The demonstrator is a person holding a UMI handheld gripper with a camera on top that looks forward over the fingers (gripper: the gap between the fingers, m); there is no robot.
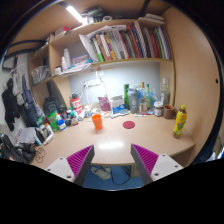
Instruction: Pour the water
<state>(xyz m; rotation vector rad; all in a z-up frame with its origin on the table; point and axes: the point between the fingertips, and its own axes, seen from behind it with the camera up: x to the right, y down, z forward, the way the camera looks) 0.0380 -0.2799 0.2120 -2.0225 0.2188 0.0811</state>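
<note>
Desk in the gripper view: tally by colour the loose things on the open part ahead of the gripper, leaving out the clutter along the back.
Orange: 1, cup
Pink: 1, flat disc
Yellow: 1, bottle
Total: 3
The gripper is open, with nothing between its fingers; all three stand beyond them.

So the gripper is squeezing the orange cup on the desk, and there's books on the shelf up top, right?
Not squeezing. In the gripper view the gripper is open and empty, and the orange cup stands on the desk well beyond the fingers. The books are on the shelf up top.
</note>
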